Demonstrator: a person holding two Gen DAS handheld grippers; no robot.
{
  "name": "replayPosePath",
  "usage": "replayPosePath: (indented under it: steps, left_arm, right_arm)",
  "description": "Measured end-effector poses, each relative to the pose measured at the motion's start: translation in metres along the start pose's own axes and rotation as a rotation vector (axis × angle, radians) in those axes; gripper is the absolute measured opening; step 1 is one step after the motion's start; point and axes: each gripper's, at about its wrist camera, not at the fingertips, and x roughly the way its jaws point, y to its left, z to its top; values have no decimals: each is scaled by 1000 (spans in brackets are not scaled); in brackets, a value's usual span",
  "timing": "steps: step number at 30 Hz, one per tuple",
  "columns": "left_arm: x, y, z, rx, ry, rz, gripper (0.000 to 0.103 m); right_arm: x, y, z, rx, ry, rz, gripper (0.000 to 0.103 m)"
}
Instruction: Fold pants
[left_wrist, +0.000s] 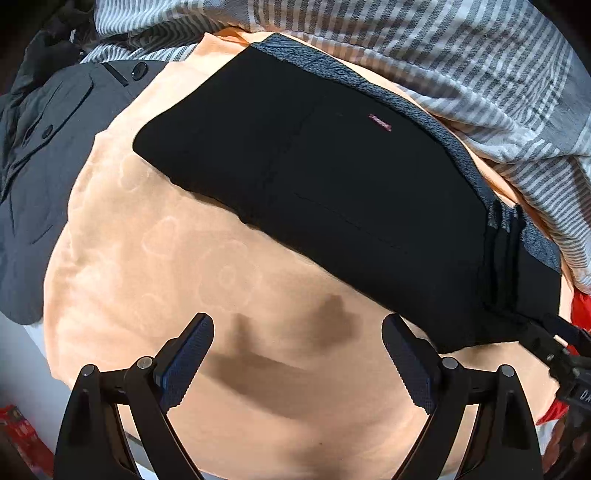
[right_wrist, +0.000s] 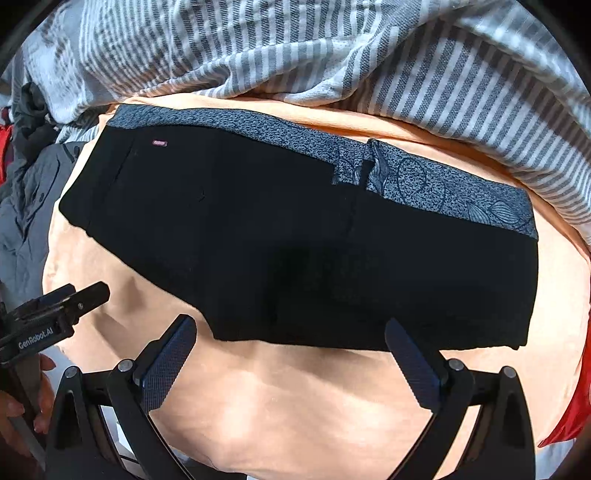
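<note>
The black pants (left_wrist: 332, 192) lie folded into a flat rectangle on the peach blanket (left_wrist: 184, 258), with a grey patterned waistband lining (right_wrist: 424, 177) along the far edge and a small red label (right_wrist: 160, 143). In the right wrist view the pants (right_wrist: 295, 240) fill the middle. My left gripper (left_wrist: 297, 354) is open and empty, hovering over the blanket just short of the pants' near edge. My right gripper (right_wrist: 291, 358) is open and empty at the pants' near edge. The left gripper also shows at the left of the right wrist view (right_wrist: 79, 301).
A grey and white striped sheet (right_wrist: 332, 55) is bunched behind the pants. A dark grey jacket (left_wrist: 44, 166) lies at the left. Red fabric (right_wrist: 576, 406) shows at the right edge. A red box (left_wrist: 22, 435) sits low left.
</note>
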Motion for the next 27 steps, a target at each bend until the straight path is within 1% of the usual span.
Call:
replayPosePath:
  steps: [3, 5, 9, 11, 14, 16, 18, 19, 22, 23, 24, 27]
  left_arm:
    - [0, 7, 4, -26, -3, -24, 93]
    - [-3, 17, 9, -62, -22, -61, 93]
    - [-15, 44, 22, -173, -108, -116, 93]
    - [-18, 54, 29, -199, -145, -157, 93]
    - [-14, 62, 39, -208, -185, -221, 93]
    - [-6, 67, 44, -217, -179, -259, 92]
    - [3, 71, 49, -233, -165, -304, 84]
    - [9, 68, 50, -242, -155, -322, 84]
    - [19, 68, 54, -279, -158, -347, 84]
    - [22, 69, 56, -292, -157, -357, 84]
    - [25, 71, 58, -308, -155, -375, 79]
    - [28, 73, 61, -345, -156, -422, 79]
  right_arm:
    - [3, -4, 6, 19, 5, -8, 102]
    - [4, -7, 7, 26, 8, -12, 102]
    - [10, -9, 8, 25, 21, -25, 102]
    - [14, -10, 8, 29, 26, -32, 102]
    - [21, -11, 8, 33, 23, -21, 102]
    - [28, -10, 7, 32, 23, -15, 102]
    - [36, -12, 6, 39, 30, -4, 102]
    - [39, -12, 5, 46, 34, 0, 102]
    - [47, -15, 3, 59, 39, 3, 102]
    - [49, -15, 2, 60, 39, 3, 102]
    - [50, -15, 2, 59, 39, 2, 102]
    - [54, -12, 1, 48, 43, -6, 102]
